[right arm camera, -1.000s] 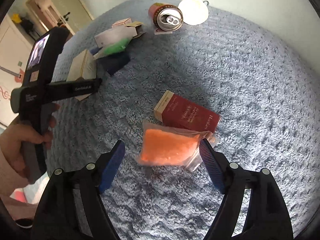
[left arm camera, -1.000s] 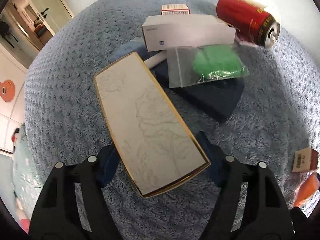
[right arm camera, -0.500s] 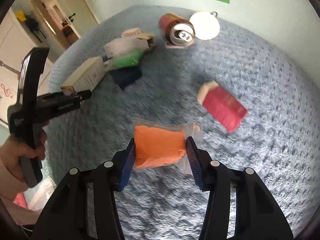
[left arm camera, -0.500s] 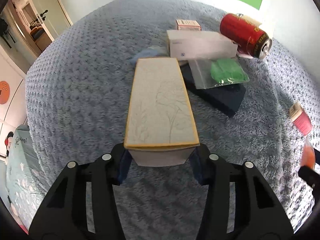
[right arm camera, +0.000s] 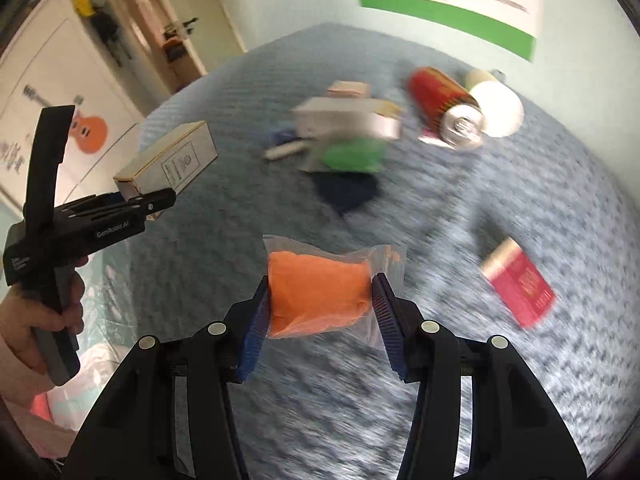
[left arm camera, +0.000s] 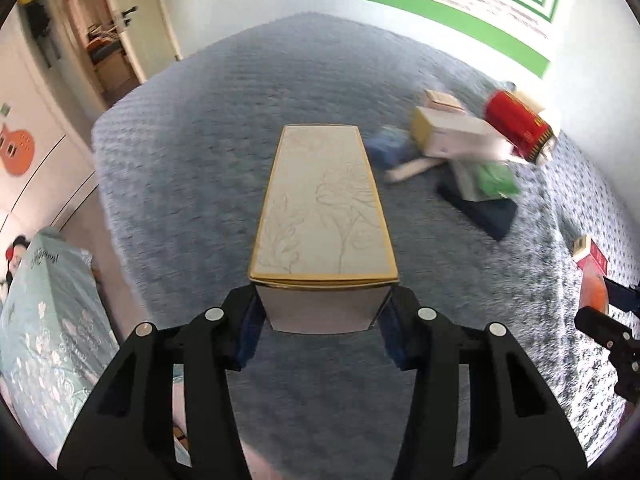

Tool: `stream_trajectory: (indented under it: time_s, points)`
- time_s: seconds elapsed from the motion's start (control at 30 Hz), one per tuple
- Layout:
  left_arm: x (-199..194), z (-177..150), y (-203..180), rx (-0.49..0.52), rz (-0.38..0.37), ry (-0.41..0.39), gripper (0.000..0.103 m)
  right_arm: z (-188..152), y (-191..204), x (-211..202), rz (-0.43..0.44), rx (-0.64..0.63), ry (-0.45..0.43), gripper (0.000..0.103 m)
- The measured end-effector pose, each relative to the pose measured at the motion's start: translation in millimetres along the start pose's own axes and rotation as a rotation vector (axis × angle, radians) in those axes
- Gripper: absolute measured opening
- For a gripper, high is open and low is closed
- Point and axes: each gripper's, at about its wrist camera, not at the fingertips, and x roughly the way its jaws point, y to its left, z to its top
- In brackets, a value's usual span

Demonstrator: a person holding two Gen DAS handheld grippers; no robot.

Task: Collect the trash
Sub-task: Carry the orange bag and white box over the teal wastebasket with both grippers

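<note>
My left gripper (left arm camera: 322, 312) is shut on the near end of a long white box with gold edges (left arm camera: 322, 208), held above the blue-grey bedspread (left arm camera: 192, 152). From the right wrist view the same box (right arm camera: 168, 164) hangs in that gripper (right arm camera: 148, 204) at the left. The right gripper (right arm camera: 320, 304) is shut on a clear bag of orange stuff (right arm camera: 318, 296), lifted off the bed. Its black fingers (left arm camera: 608, 332) show at the right edge of the left wrist view.
On the bed lie a red can (right arm camera: 444, 108), a white box (right arm camera: 344, 120), a bag of green stuff (right arm camera: 352, 156) on a dark blue piece (right arm camera: 348, 194), a red pack (right arm camera: 520, 284) and a white disc (right arm camera: 498, 110). A patterned bag (left arm camera: 44, 320) sits beside the bed.
Both grippers closed on their items, the left on the gold-edged box and the right on the orange bag, and lifted them up and away from the remaining pile.
</note>
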Motion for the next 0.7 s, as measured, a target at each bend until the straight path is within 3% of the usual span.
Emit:
stream_trajectory:
  time_s: [0.13,0.37,0.53,0.7]
  points:
    - [-13,-3,51,-0.056,0.03,-0.029,0.047,22,50,14,0.024,-0.071,-0.007,0.051]
    - [-18,-14,184,-0.134,0.079,-0.052,0.047,67,186,66,0.084,-0.185,-0.026,0.051]
    - [-5,-29,274,-0.115,0.125,-0.016,0.047,89,284,113,0.17,-0.221,-0.039,0.051]
    - [14,-53,350,-0.152,0.165,0.079,0.047,97,371,165,0.268,-0.279,0.03,0.051]
